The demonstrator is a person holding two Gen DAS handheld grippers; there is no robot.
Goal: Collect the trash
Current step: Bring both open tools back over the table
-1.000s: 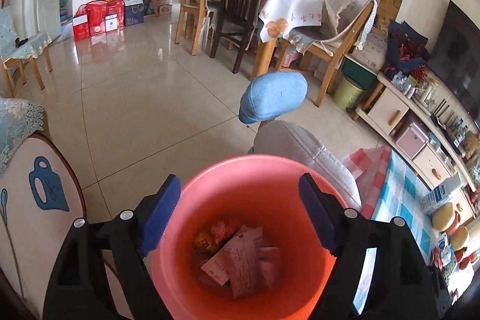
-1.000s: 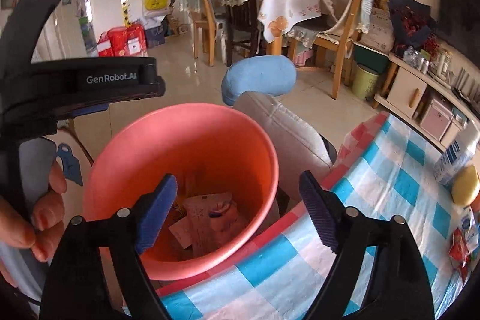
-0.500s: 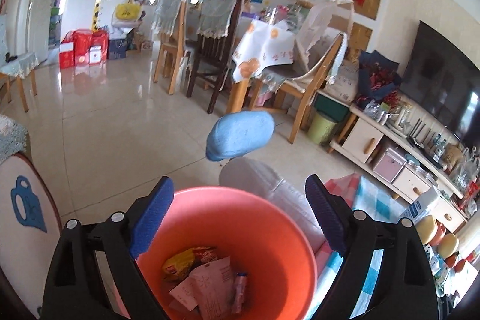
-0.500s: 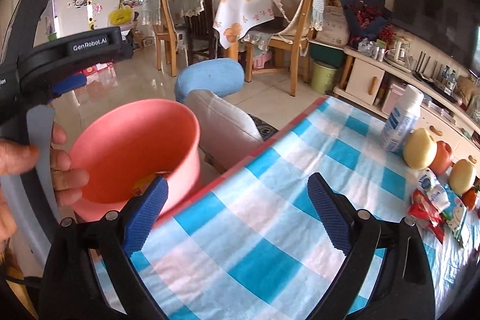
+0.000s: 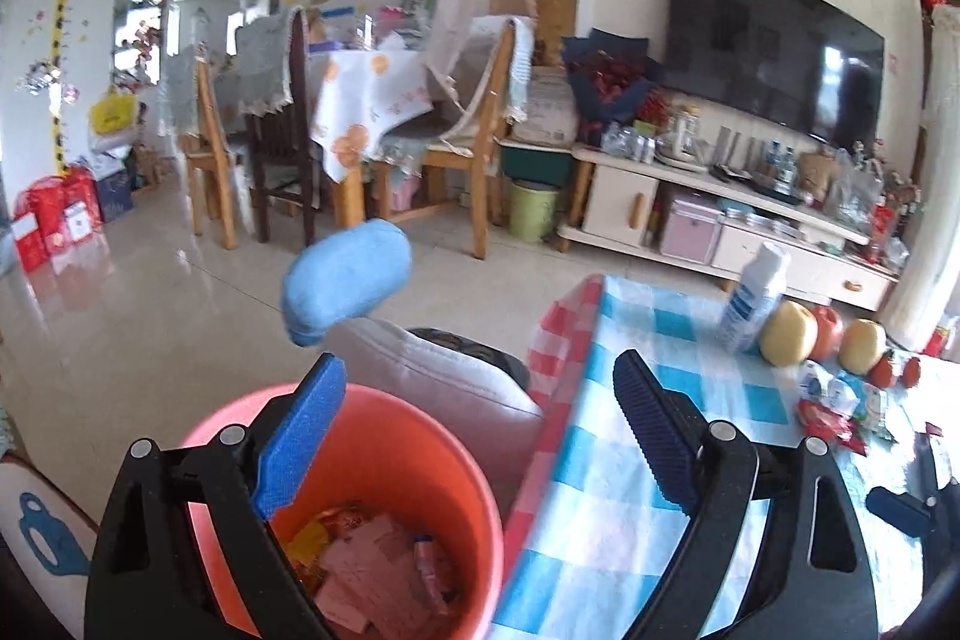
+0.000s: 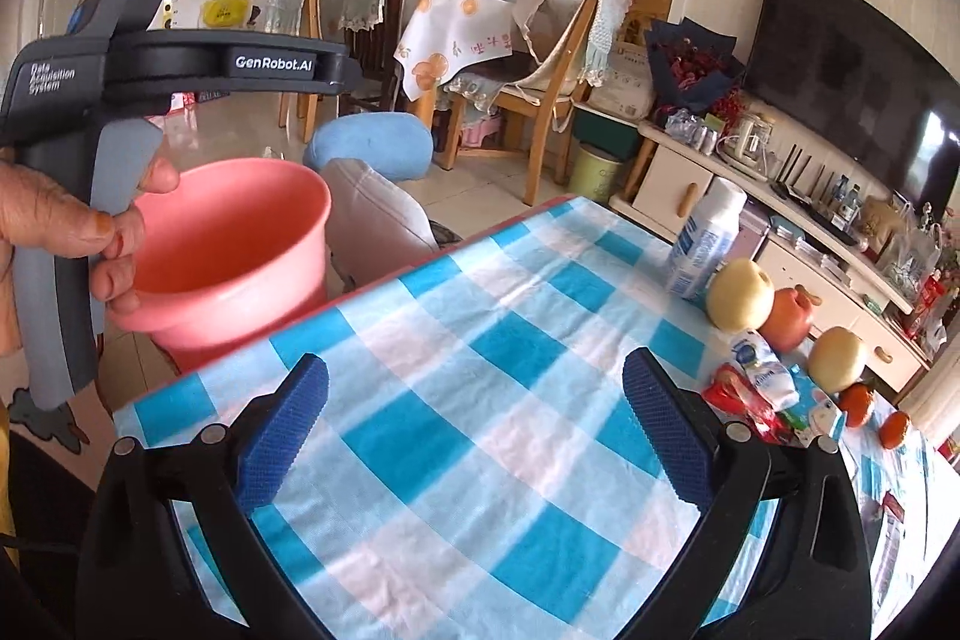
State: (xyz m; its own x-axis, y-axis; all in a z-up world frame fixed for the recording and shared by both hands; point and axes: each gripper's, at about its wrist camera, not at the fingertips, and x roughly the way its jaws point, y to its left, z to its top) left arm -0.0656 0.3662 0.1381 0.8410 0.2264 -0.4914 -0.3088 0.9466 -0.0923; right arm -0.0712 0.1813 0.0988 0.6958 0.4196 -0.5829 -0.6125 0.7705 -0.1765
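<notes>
Right tool (image 6: 474, 424): wide, empty, jaws just opened, over table (image 6: 420, 460). Go to wrappers (image 6: 750, 400) at far right edge; carry to bin (image 6: 240, 244).

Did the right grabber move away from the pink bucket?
Yes. The right gripper was over the pink bucket; now it is over the checked tablecloth, the bucket off to its left. Its jaws have just been opening, with nothing between them.

1. The bucket (image 6: 240, 244) stands just off the table's (image 6: 480, 436) left edge, with wrappers (image 5: 372, 568) inside it.
2. The bottle (image 6: 705, 244), fruit (image 6: 738, 295) and packets (image 6: 762, 388) lie along the table's right edge.
3. A chair (image 6: 378, 214) stands behind the bucket.
</notes>
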